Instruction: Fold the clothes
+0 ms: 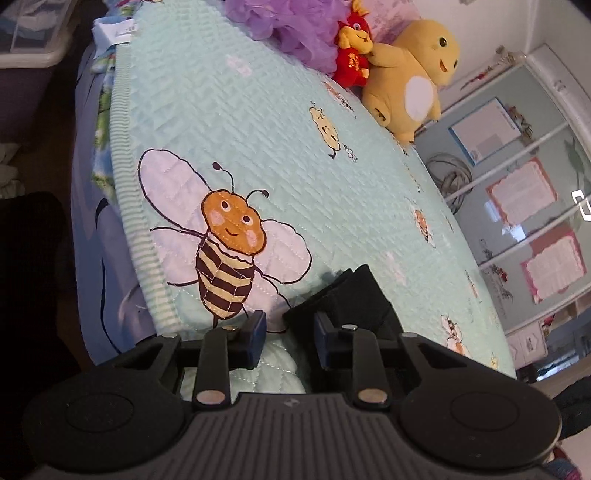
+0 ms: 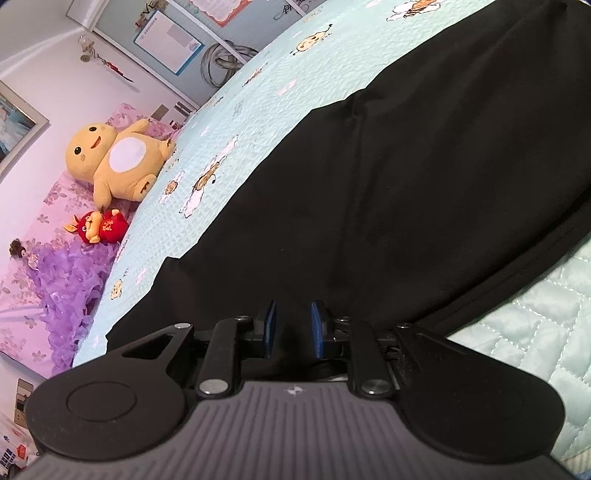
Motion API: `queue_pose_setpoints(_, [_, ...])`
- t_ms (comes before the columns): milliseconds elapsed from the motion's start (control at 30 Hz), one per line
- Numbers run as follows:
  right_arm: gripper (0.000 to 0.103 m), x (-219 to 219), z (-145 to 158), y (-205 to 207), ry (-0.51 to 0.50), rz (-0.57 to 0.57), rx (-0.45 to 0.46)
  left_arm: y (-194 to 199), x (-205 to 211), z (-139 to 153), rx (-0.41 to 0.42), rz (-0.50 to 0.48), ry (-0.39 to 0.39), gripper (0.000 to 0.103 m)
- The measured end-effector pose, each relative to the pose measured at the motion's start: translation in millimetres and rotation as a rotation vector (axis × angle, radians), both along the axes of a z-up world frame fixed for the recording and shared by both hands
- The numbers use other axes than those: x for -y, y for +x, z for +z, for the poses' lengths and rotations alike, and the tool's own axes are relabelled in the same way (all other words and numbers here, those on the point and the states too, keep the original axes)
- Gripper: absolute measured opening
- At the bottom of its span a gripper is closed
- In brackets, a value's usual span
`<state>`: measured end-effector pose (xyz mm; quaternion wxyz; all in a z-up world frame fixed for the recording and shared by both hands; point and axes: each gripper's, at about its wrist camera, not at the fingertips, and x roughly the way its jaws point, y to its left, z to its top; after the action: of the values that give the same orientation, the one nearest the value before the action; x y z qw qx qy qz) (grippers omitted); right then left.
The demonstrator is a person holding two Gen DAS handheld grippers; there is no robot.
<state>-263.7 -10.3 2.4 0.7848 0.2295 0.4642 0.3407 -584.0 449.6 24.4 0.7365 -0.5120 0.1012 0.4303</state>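
Note:
A black garment [image 2: 424, 166] lies spread over a mint quilt [image 2: 535, 321] printed with bees. My right gripper [image 2: 294, 328] sits low on the near edge of the garment, and black cloth fills the narrow gap between its blue pads, so it is shut on the fabric. In the left wrist view only a small folded end of the black garment [image 1: 354, 295] shows, lying on the quilt [image 1: 258, 129]. My left gripper [image 1: 290, 328] hovers just before that end, its pads apart, with the cloth's corner at the right fingertip and quilt visible in the gap.
A yellow plush toy [image 1: 410, 77], a small red plush [image 1: 352, 55] and a purple ruffled cushion [image 1: 291, 26] sit at the far end of the bed. The quilt's ribbed edge [image 1: 125, 221] drops off on the left. A wardrobe with glass doors [image 1: 517, 184] stands beyond.

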Motion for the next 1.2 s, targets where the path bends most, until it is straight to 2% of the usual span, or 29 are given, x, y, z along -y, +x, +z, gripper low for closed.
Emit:
queue_pose_setpoints(100, [0.021,3,0,2,0.009,0.001,-0.003,-5,2,-2,0.014,0.010,-0.005,0.027])
queue_pose_setpoints(167, [0.021,5,-2,4,0.021,0.000,-0.010,-5,5,-3,-0.003,0.012,-0.001,0.024])
queue_pose_setpoints(433, [0.021,9,-5,6,0.045,0.003,-0.021,3,4,0,-0.047,0.012,0.012,0.024])
queue_pose_setpoints(533, [0.021,10,-6,7,0.055,0.000,-0.025,12,3,8,-0.083,0.001,0.008,0.025])
queue_pose_setpoints(733, [0.021,11,-8,9,0.066,0.002,-0.031,25,5,18,-0.083,-0.055,0.007,0.025])
queue_pose_setpoints(967, [0.021,15,-9,12,0.075,0.009,-0.037,15,-3,0,0.012,-0.035,-0.066,0.025])
queue_pose_setpoints(1100, [0.021,15,-10,13,0.077,0.012,-0.038,3,-6,-17,0.149,-0.006,-0.112,0.025])
queue_pose_setpoints(1200, [0.021,15,-9,12,0.074,0.014,-0.035,-4,-7,-31,0.235,-0.002,-0.114,0.027])
